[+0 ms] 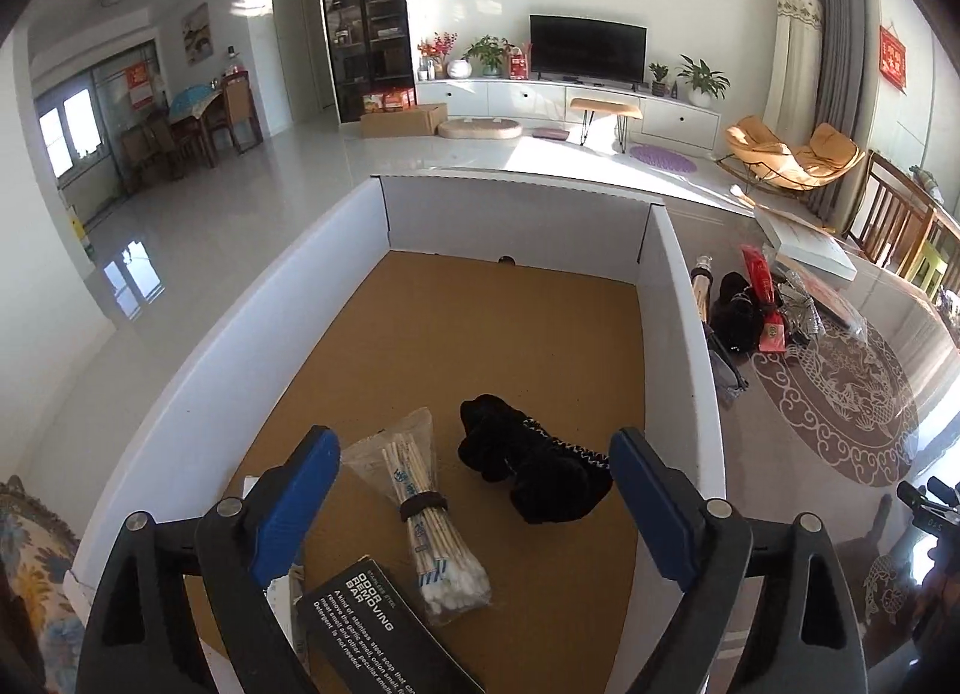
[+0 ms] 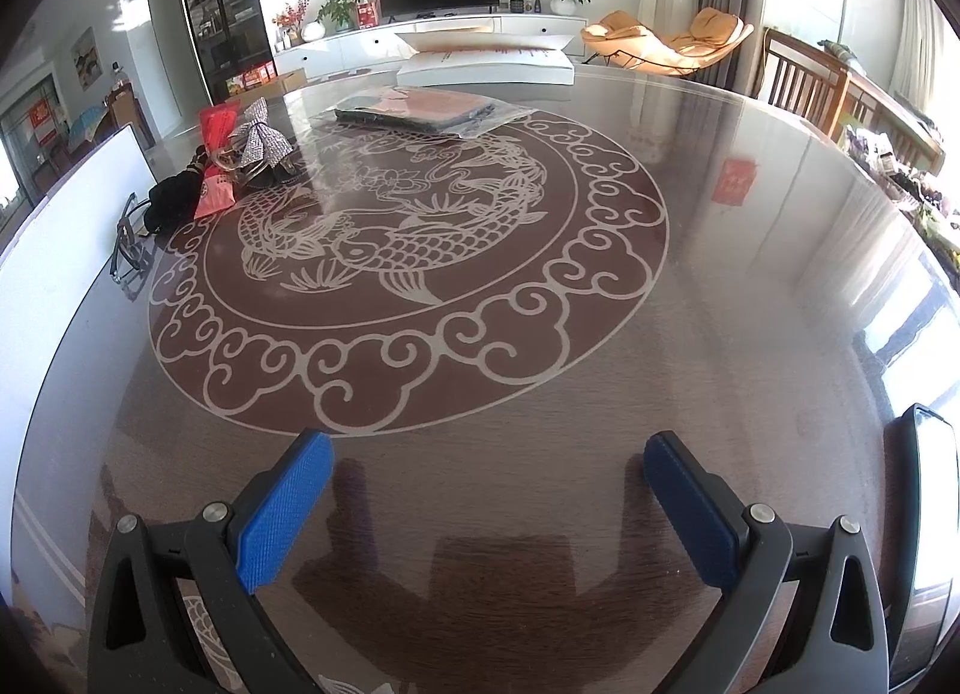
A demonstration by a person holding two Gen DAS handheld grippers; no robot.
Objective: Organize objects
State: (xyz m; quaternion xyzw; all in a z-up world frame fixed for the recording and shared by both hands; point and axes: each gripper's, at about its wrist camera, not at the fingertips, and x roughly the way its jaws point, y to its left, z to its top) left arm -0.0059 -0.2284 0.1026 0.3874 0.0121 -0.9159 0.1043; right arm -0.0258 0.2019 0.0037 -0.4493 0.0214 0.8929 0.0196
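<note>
My left gripper (image 1: 471, 499) hangs open over a white-walled cardboard box (image 1: 336, 274) with a brown floor. Inside lie a bag of cotton swabs (image 1: 429, 520), a black fabric piece with a chain (image 1: 528, 466) and a black card printed with "odor removing bar" (image 1: 372, 628); nothing sits between the blue pads (image 1: 294, 502). To the box's right on the table, a black pouch (image 1: 735, 307), a red packet (image 1: 765, 298) and glasses (image 1: 726, 370) remain. My right gripper (image 2: 489, 505) stands open above bare tabletop. The same red packet (image 2: 219, 154), a silver bow (image 2: 264, 142) and the glasses (image 2: 129, 250) lie far left.
The round glass table (image 2: 780, 274) carries a fish pattern. A flat plastic-wrapped package (image 2: 420, 112) and a white box (image 2: 486, 61) sit at its far side. The white box wall (image 2: 78, 196) is at the left. A dark device (image 2: 924, 514) lies at the right edge; wooden chairs (image 2: 804, 82) stand beyond.
</note>
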